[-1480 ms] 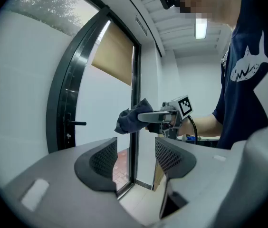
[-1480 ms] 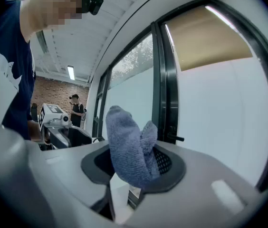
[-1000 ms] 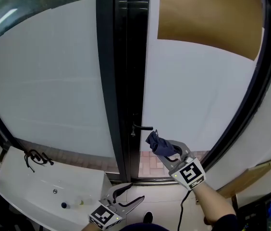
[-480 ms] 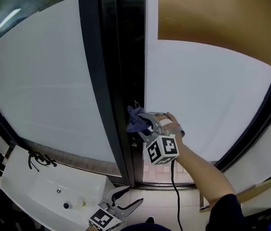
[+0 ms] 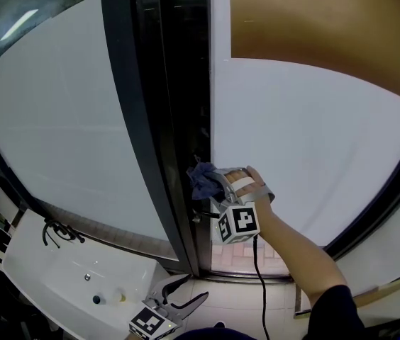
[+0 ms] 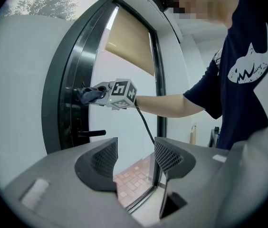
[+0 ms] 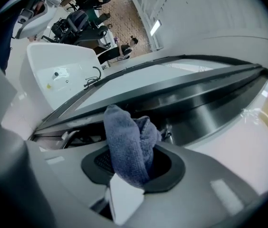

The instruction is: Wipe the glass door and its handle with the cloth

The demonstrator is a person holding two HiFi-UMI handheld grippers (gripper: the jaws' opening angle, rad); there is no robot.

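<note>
The dark blue cloth [image 5: 201,178] is bunched in my right gripper [image 5: 214,183], which is shut on it and presses it against the black door frame [image 5: 179,119], just above the black lever handle [image 5: 206,216]. The frosted glass door pane [image 5: 306,154] lies to the right of the cloth. In the right gripper view the cloth [image 7: 130,144] fills the gap between the jaws, with the frame [image 7: 196,106] right behind it. My left gripper [image 5: 179,304] hangs low near the floor, open and holding nothing. The left gripper view shows the cloth [image 6: 87,95], the handle [image 6: 90,134] and the left gripper [image 6: 134,156].
A white sink [image 5: 51,282] with a black tap [image 5: 58,231] stands at the lower left. A brown blind [image 5: 313,27] covers the upper right of the pane. A black cable [image 5: 259,275] trails from the right gripper. A second frosted pane [image 5: 58,119] is at the left.
My right gripper rose with the cloth from below and right of the handle to the frame above it, then settled slightly lower. The left gripper stayed low and open.
</note>
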